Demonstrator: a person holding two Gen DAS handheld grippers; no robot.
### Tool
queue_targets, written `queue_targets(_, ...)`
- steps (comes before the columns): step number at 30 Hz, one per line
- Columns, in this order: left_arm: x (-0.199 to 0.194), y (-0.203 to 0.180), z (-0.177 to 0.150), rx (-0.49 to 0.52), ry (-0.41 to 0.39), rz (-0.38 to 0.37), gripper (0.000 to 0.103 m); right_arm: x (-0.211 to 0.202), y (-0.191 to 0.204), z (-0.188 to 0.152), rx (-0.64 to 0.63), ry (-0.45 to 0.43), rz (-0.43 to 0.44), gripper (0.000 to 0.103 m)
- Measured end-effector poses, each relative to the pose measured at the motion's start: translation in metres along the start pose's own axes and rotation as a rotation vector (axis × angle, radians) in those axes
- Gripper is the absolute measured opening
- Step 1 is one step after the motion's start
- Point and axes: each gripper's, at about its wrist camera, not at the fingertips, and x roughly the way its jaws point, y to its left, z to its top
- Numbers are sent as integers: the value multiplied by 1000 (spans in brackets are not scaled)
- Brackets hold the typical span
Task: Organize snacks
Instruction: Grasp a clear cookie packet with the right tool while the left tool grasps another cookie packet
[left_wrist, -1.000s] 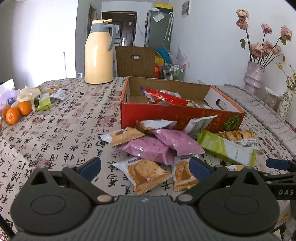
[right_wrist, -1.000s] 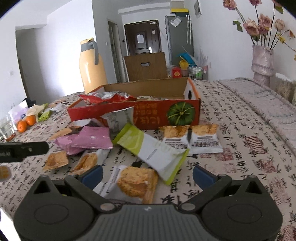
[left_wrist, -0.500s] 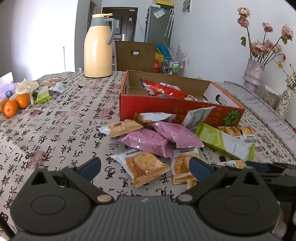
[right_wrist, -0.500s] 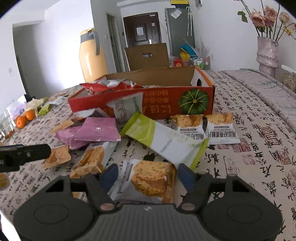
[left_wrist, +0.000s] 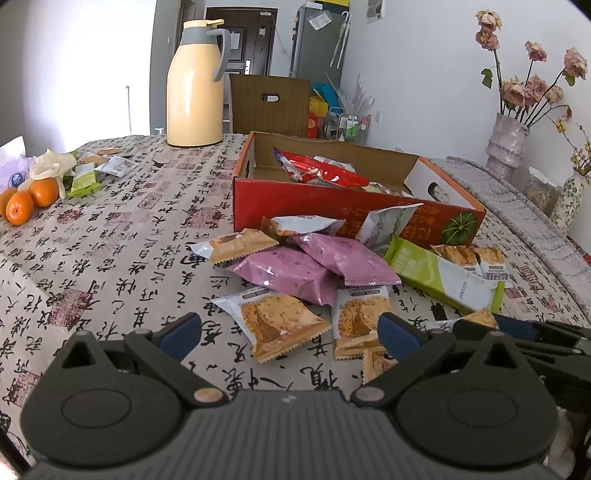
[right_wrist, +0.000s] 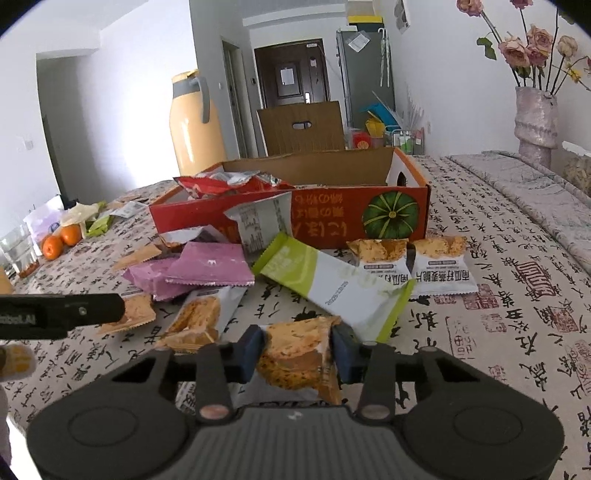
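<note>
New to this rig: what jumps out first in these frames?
The right gripper, whose jaws have just been closing, pinches a cracker packet at the near table edge. Beyond it lies a scatter of packets, with two purple packets in the middle. Behind them sits the open red cardboard box, snacks already inside.

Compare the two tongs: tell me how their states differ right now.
The left tongs stand wide open and empty above loose packets; the right tongs have just been closing, and their pads press a biscuit packet. Both have blue pads and point down at the patterned tablecloth.
</note>
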Motion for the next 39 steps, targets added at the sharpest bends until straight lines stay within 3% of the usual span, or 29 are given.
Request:
queue_targets(8,-3,-14,-2,8,13,-17,103,-23,-13,0,24,-63,-11,40)
queue_targets(16,4,-43,-12,49,75,-49,103,-44,-39,-8,72,-105,-46,40)
queue_targets(31,26,-82,-25,80,157,-31,102,-56,-63,-22,124,-120,-56,40)
queue_targets(39,26,-87,-29,97,166,-21,71,-54,-63,-24,125,-114,-45,40)
